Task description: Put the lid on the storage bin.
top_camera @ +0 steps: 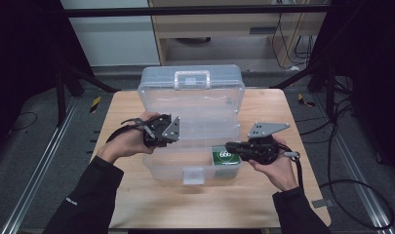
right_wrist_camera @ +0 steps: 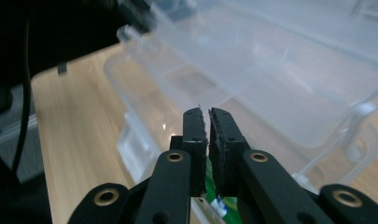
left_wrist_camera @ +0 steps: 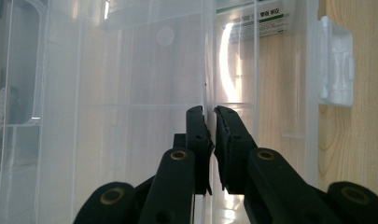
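Clear plastic box (top_camera: pixel 195 105) open at table centre, green pack (top_camera: pixel 225 157) in its right front corner. Your left gripper (left_wrist_camera: pixel 209 116) pinches thin box wall (stiff, slick, light; grip rim). Right gripper (right_wrist_camera: pixel 206 119) closed, empty, above pack.

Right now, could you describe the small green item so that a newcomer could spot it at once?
Find the clear plastic box standing open in the middle of the wooden table. Look into its near right corner: the green packet lies there, just ahead of the right gripper. It is the one coloured thing in the otherwise see-through box.
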`<state>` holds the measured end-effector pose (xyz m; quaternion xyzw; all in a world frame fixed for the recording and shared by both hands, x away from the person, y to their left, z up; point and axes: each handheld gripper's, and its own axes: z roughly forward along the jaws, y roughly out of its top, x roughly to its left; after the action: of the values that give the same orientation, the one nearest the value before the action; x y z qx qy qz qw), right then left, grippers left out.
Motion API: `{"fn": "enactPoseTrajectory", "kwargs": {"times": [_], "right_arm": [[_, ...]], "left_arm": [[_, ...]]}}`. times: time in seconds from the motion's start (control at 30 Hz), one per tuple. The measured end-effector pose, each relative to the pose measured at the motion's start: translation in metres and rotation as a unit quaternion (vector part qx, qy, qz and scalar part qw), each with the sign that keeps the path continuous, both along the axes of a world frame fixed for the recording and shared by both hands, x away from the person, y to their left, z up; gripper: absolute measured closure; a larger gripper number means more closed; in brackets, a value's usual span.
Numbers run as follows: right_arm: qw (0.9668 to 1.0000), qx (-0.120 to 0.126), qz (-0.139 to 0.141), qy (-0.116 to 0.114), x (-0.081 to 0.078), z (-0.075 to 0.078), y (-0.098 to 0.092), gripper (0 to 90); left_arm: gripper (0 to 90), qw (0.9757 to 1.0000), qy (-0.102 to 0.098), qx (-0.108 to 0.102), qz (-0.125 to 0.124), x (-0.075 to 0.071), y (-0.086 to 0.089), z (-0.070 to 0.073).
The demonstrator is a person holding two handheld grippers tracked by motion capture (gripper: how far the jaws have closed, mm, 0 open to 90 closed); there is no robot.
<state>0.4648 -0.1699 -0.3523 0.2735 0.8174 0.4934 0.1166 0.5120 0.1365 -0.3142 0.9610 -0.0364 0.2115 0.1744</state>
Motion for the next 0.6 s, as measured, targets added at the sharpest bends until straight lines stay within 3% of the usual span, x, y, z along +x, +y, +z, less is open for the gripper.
{"fn": "enactPoseTrajectory", "kwargs": {"times": [0.07,0.27,0.43,0.6], "right_arm": [[0.9997,0.023,-0.013,0.001,0.004,0.005,-0.003,86.8],[0.9967,0.060,-0.054,-0.009,0.020,0.012,-0.009,89.8],[0.9943,0.066,-0.082,-0.017,0.038,0.018,-0.012,90.0],[0.9923,0.064,-0.106,-0.006,0.055,0.017,-0.012,90.0]], "left_arm": [[83.5,1.0000,0.000,0.000,0.000,0.000,0.000,0.000],[83.4,1.0000,0.007,-0.003,-0.001,-0.001,0.001,-0.001],[83.3,0.9999,0.010,-0.005,-0.004,-0.002,0.001,-0.003],[83.1,0.9999,0.012,-0.007,-0.003,-0.002,0.002,-0.003]]}}
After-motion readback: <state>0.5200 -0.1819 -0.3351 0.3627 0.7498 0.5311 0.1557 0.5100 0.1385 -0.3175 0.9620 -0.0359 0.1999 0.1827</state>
